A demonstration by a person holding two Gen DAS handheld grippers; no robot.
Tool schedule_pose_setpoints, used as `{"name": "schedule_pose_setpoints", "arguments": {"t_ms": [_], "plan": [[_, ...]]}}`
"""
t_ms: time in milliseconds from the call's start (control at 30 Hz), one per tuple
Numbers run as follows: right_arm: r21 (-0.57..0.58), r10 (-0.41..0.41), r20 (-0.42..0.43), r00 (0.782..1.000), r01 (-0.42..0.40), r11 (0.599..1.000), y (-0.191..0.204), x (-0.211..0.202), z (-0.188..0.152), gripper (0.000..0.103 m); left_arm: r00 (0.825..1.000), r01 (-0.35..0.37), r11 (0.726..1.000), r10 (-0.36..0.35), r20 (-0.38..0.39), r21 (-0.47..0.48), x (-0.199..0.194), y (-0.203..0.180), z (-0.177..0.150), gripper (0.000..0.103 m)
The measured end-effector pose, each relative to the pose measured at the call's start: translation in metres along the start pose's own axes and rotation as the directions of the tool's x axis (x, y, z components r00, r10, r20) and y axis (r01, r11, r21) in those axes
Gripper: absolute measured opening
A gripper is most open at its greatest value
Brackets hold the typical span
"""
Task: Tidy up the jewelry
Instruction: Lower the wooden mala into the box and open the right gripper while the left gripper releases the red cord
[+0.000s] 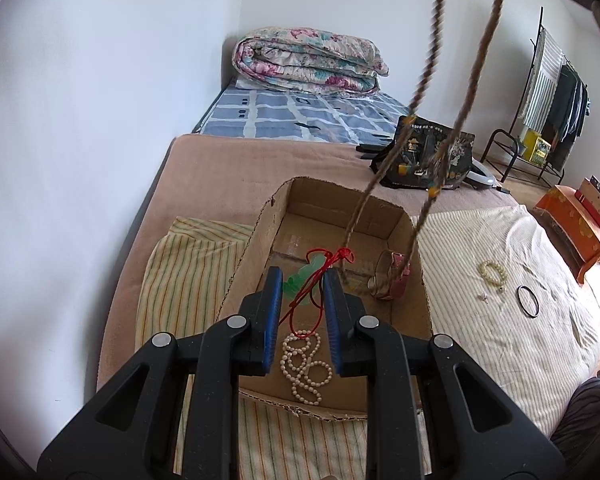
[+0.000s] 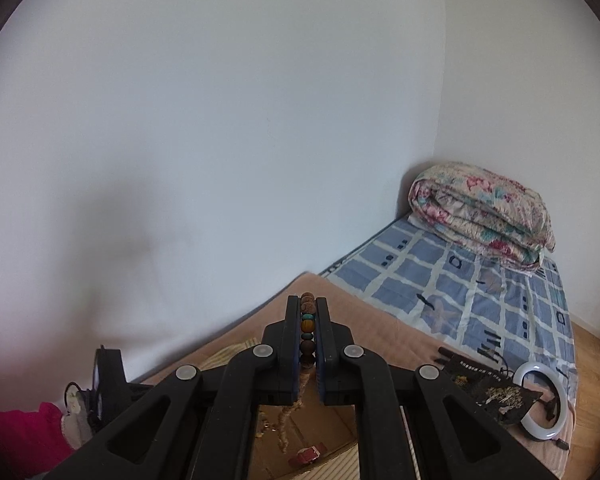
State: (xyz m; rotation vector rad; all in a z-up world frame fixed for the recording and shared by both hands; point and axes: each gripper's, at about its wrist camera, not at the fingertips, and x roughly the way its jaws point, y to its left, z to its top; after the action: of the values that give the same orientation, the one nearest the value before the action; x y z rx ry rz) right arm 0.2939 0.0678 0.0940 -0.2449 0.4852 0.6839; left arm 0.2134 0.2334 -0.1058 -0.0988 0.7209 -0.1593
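The right gripper (image 2: 307, 326) is raised high above a cardboard box (image 1: 260, 220), its jaws pinching a long bead string (image 2: 307, 322) near the coloured beads. From the jaws the string hangs down in two brown strands, and its lower end reaches into the box. The left gripper (image 1: 299, 312) hovers low over the box with jaws spread and nothing between the pads; beneath the gap lie a red cord (image 1: 320, 280) with a green pendant (image 1: 296, 280). Just below the jaws, toward the camera, a pearl strand (image 1: 305, 366) lies coiled on the box floor. To the right of the jaws sits a pink band (image 1: 392, 276), close to where the hanging strands come down.

Outside the box, well right of the jaws on the striped sheet (image 1: 500, 280), lie a pale bead bracelet (image 1: 493, 271), a black ring (image 1: 528, 301) and a tiny piece too small to name.

Risks, as a judgement: the swaying strands could drape over the box wall if released off-centre, or settle onto the red cord or pink band and tangle. A pinched round bead could also slip early
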Motion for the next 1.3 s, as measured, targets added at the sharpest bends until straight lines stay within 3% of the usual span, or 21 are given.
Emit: {"name": "schedule_pose_setpoints", "arguments": {"t_ms": [467, 867, 900, 1000, 1033, 1167, 1300], "plan": [[0.055, 0.009, -0.178, 0.984, 0.000, 0.998, -0.007, 0.102, -0.050, 0.003, 0.998, 0.034, 0.999, -0.033, -0.045, 0.011, 0.026, -0.009, -0.014, 0.019], [0.109, 0.046, -0.264, 0.963, -0.017, 0.994, -0.012, 0.134, -0.083, 0.004, 0.994, 0.046, 0.999, -0.043, -0.101, 0.028, 0.047, -0.024, -0.024, 0.020], [0.107, 0.047, -0.268, 0.962, -0.019, 0.994, -0.012, 0.135, -0.085, 0.007, 0.994, 0.047, 0.999, -0.044, -0.104, 0.026, 0.047, -0.024, -0.024, 0.020], [0.098, 0.041, -0.276, 0.960, -0.014, 0.995, -0.010, 0.135, -0.090, 0.032, 0.993, 0.039, 0.999, -0.036, -0.109, 0.030, 0.047, -0.026, -0.024, 0.023], [0.093, 0.037, -0.276, 0.960, -0.011, 0.996, -0.010, 0.135, -0.092, 0.034, 0.994, 0.034, 0.999, -0.031, -0.109, 0.030, 0.047, -0.026, -0.024, 0.030], [0.085, 0.026, -0.282, 0.959, -0.002, 0.996, -0.009, 0.132, -0.096, 0.047, 0.995, 0.025, 0.999, -0.022, -0.097, 0.029, 0.041, -0.026, -0.022, 0.031], [0.090, 0.026, -0.281, 0.959, -0.001, 0.996, -0.010, 0.126, -0.099, 0.049, 0.996, 0.009, 0.999, -0.007, -0.087, 0.032, 0.034, -0.029, -0.019, 0.031]]}}
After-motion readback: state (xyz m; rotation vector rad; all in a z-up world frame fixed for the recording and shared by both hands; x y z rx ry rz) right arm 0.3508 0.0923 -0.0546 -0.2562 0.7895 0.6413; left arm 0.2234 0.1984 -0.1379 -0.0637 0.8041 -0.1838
